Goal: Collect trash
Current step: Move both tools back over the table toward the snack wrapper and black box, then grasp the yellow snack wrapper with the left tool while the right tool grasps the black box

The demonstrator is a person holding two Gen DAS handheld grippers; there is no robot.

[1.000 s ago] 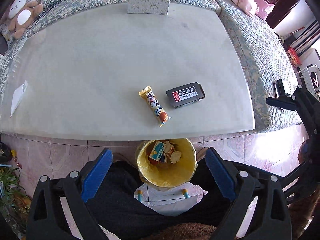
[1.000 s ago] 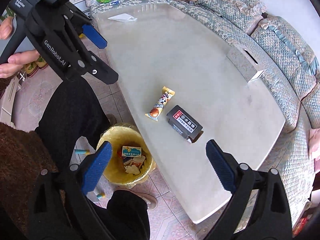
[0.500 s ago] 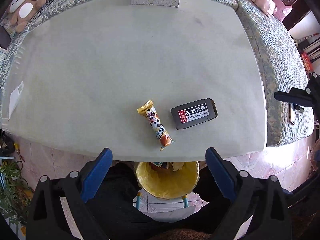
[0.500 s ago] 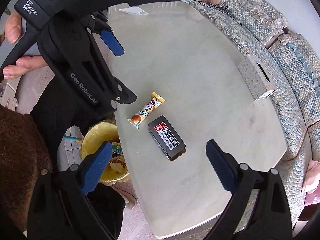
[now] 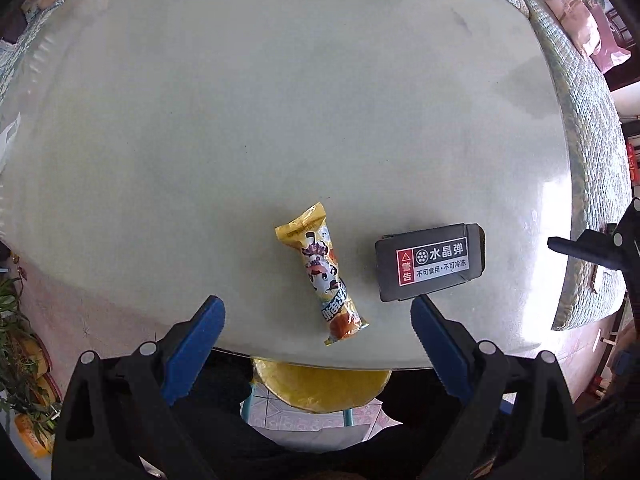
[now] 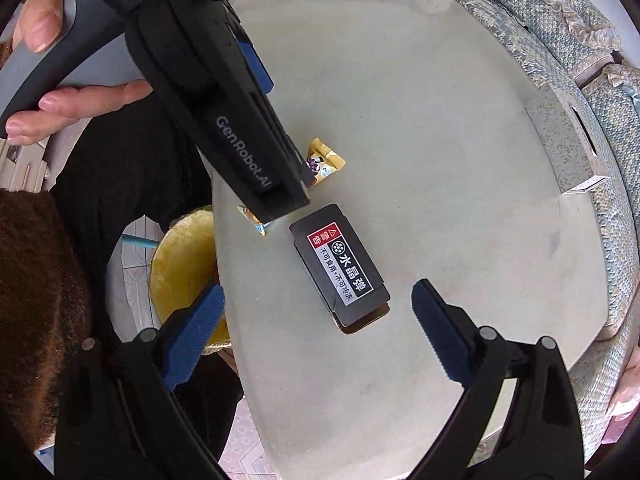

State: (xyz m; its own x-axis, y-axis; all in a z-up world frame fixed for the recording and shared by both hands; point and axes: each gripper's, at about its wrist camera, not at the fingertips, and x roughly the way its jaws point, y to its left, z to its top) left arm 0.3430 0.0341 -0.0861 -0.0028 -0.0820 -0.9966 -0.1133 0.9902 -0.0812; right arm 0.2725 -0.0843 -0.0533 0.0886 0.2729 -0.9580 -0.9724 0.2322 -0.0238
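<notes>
The left hand-held gripper (image 5: 318, 314) hangs over the near edge of the desk (image 5: 280, 100) with its blue fingers (image 5: 194, 342) spread wide and nothing between them. A yellow snack wrapper (image 5: 322, 274) lies on the desk just ahead of it, between the finger lines, its near end close to the desk edge. Just right of the wrapper, apart from it, lies a black box (image 5: 430, 262) with a red and white label.

The right hand-held gripper (image 6: 318, 314) is also spread wide and empty, held above the near end of the box (image 6: 340, 270), whose end flap is open. In the right wrist view the left gripper's black body covers the middle of the wrapper (image 6: 326, 160), so only its two ends show.

A yellow-lined bin (image 5: 320, 384) stands on the floor under the near desk edge, partly hidden by the desk. A patterned tissue box (image 6: 568, 148) sits at the far side of the desk, next to the sofa (image 6: 560, 20).
</notes>
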